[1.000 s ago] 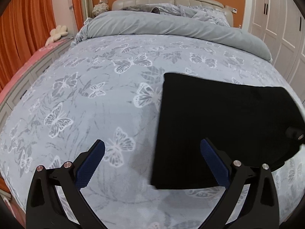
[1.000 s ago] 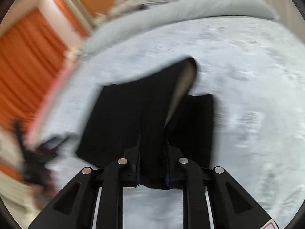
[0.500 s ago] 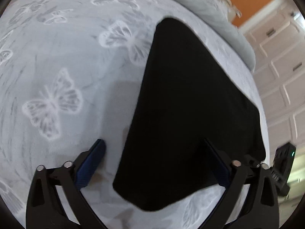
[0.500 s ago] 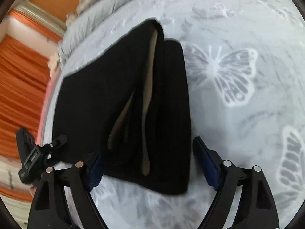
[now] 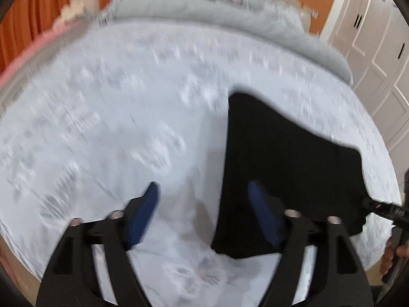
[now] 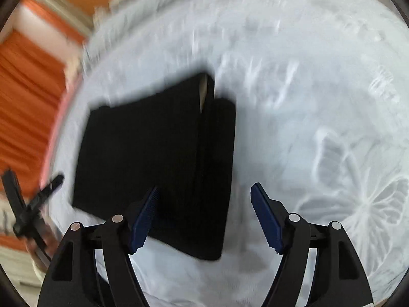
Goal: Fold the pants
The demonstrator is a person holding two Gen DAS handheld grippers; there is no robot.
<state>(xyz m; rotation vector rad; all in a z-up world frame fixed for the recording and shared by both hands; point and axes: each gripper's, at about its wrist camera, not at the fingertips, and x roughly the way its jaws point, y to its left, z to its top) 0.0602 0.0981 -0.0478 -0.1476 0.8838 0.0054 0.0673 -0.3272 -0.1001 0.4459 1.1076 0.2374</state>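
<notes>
Since the right gripper [image 6: 204,217] pinched a fold of the pants [image 5: 276,158] a second ago and now grips nothing, the last fold looks laid down and let go; the left view shows the result. There the pants lie as one black rectangle on the bed [image 5: 115,128], right of centre, reaching toward the near right edge. The left gripper [image 5: 204,199] hangs above the bed with its tongs spread and opening, nothing pinched; its right finger overlaps the pants' left border in the picture, its left finger stands over bare blanket. Half a second ago this view was closer in on the cloth; now it takes in more of the bed. The picture is blurred.

In the right view, the pants lie left of centre, folded into layers, with a pale strip of lining showing at the far edge. The right tongs are spreading wider, the cloth below and between them but not pressed. The left gripper shows at the far left.

Count: one pair of pants, two grippers, one bed. I'd judge the folding close to done.
</notes>
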